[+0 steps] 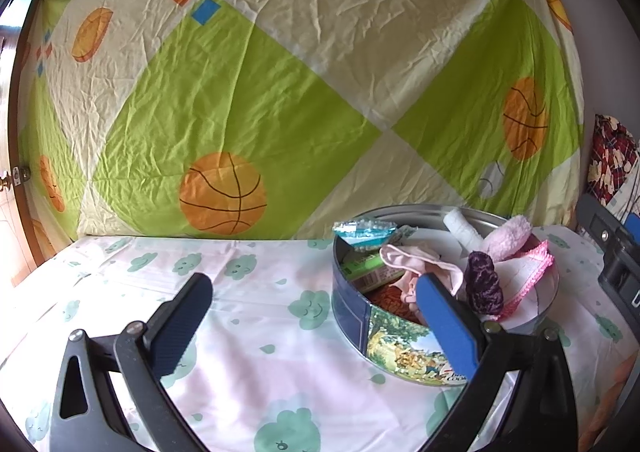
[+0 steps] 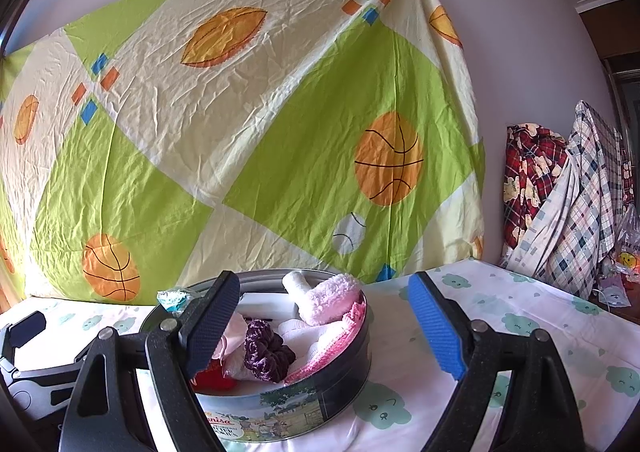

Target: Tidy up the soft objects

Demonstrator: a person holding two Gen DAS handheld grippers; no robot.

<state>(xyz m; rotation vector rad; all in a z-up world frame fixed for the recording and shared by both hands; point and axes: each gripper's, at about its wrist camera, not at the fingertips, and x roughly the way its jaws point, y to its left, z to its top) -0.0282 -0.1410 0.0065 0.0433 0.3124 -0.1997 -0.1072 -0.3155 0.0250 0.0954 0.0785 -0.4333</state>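
Both grippers, left gripper [image 1: 312, 324] and right gripper [image 2: 324, 326], hang spread and empty; soft items heap inside the tin [image 2: 340, 376] at lower centre, gathered together.

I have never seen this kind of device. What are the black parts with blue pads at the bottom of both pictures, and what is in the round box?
Each picture comes from a camera mounted on a hand-held gripper, looking forward along its two fingers. A person carries one gripper in each hand; there is no robot arm.

The left gripper and the right gripper are both open and hold nothing.

On a bed sheet with green clouds stands a round tin. Inside are soft things: a dark purple scrunchie, a fluffy pink piece, a pink-edged cloth and a white roll. A sheet with basketballs hangs behind.
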